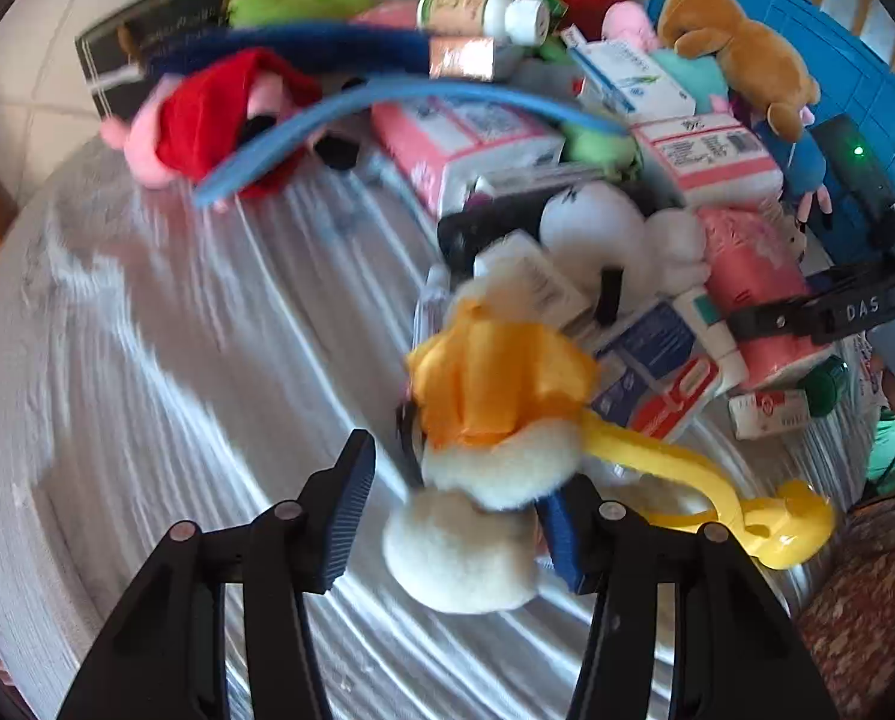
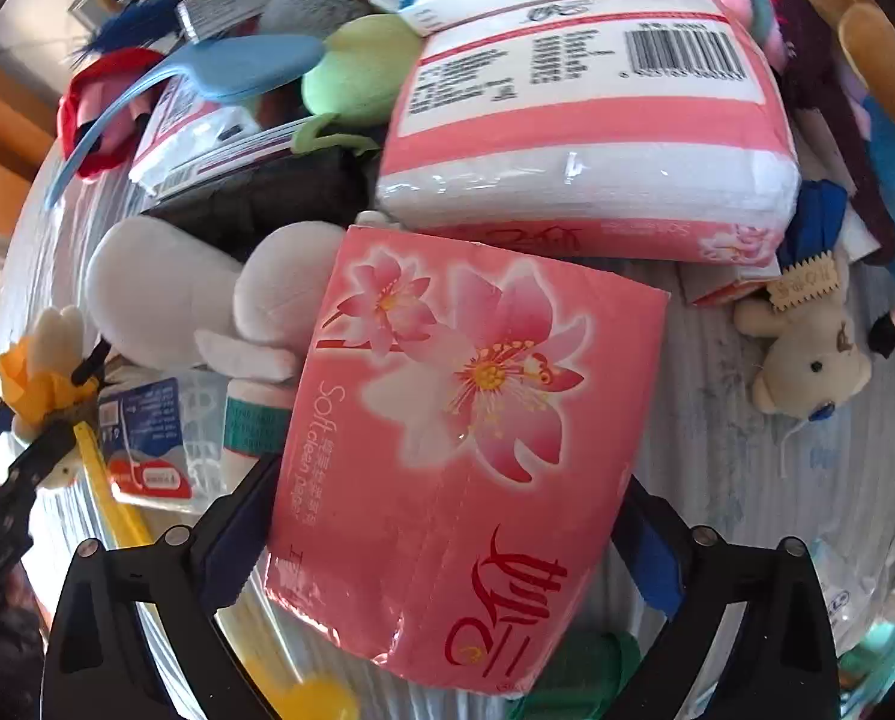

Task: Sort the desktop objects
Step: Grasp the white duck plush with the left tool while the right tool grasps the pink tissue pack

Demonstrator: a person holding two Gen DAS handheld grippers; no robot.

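Pink tissue pack (image 2: 465,450): flower-printed soft pack, tilted, lying between the two fingers of the right gripper (image 2: 447,540); both blue pads meet its sides, so it reads as clamped.
Right gripper, seen from the left wrist: black arm at the right edge, reaching onto the same pink pack (image 1: 753,294).
Left gripper (image 1: 459,516): jaws partly apart around a cream plush toy (image 1: 465,546) with an orange ribbon bow (image 1: 501,378).
Left pad contact: right pad (image 1: 561,540) sits against the plush; left pad (image 1: 351,504) stands clear of it. View is motion-blurred, so a true grip is doubtful.
Yellow plastic handle (image 1: 717,498): just beside the plush, running off to the right on the table.
Table (image 1: 177,360): pale, striped covering, bare on the left.
Pile: second pink-and-white tissue pack (image 2: 585,120) behind the held one; white plush (image 2: 165,288) to its left; small beige bear (image 2: 813,354) lying on the cloth to the right.
Far side: brown bear (image 1: 741,48) resting against a blue crate (image 1: 855,78); red-and-pink plush (image 1: 207,114) at the far left of the heap.
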